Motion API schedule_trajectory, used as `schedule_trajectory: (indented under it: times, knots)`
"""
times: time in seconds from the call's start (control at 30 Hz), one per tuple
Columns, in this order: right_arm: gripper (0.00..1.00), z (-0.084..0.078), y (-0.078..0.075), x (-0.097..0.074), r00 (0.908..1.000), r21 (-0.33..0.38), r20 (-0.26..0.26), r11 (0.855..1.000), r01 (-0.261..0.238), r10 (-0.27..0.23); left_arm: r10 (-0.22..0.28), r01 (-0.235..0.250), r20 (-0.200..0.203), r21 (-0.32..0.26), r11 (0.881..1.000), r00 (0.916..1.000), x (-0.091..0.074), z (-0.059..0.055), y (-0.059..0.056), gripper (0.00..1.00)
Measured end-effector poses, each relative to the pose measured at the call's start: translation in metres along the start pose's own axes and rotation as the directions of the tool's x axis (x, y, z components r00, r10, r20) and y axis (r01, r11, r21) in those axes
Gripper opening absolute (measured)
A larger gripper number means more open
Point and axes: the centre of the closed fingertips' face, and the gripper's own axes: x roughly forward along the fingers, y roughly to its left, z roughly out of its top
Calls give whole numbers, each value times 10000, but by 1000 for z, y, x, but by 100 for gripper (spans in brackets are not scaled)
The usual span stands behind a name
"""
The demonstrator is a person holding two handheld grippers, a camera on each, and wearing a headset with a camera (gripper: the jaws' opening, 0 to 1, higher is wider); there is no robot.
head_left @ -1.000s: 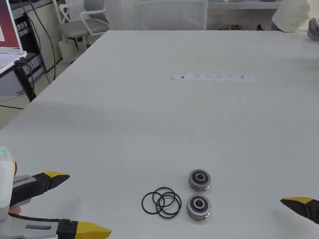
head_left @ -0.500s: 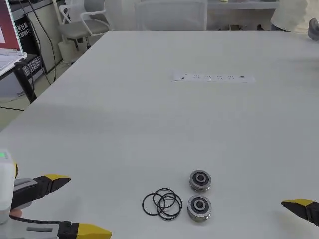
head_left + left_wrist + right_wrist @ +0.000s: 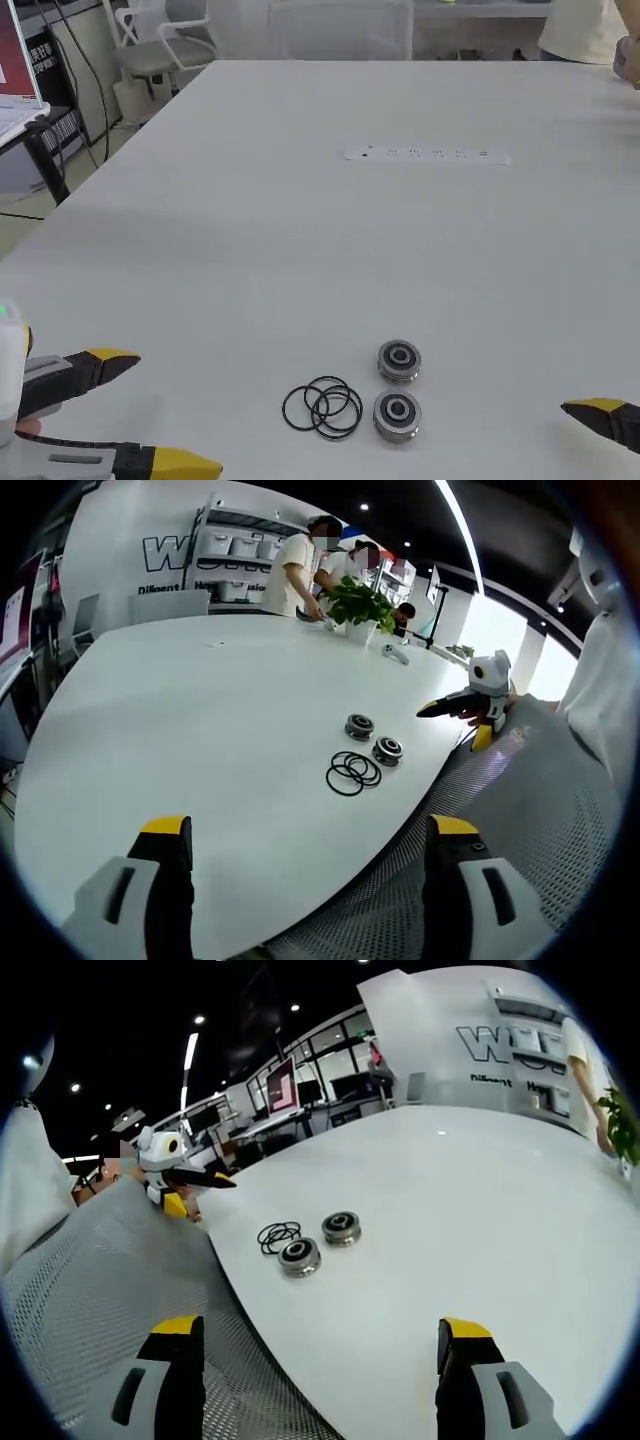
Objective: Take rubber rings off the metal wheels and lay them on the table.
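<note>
Two metal wheels (image 3: 399, 361) (image 3: 397, 415) lie flat near the table's front edge, one behind the other. Just left of them rests a small pile of several thin black rubber rings (image 3: 322, 406). The same wheels (image 3: 359, 726) (image 3: 342, 1227) and rings (image 3: 350, 771) (image 3: 277, 1234) appear in both gripper views. My left gripper (image 3: 150, 412) stands open at the front left, well away from the rings, with nothing between its yellow-tipped fingers. My right gripper's yellow fingertip (image 3: 597, 408) pokes in at the front right; its jaws stand wide apart, empty (image 3: 315, 1345).
A white power strip (image 3: 428, 154) lies mid-table, farther back. Office chairs (image 3: 160, 45) stand beyond the far left corner, with a dark desk (image 3: 30, 120) at the left edge. People stand by a potted plant (image 3: 358, 605) at the far end.
</note>
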Motion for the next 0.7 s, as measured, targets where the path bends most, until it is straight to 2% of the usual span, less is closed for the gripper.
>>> schedule_trajectory:
  times: [0.7]
  knots:
    - [96, -2, -1, 1, 10000, 97, -51, 9999, 31, -30, -68, 70, 95, -215, 9997, 9999, 1, 0, 0, 95]
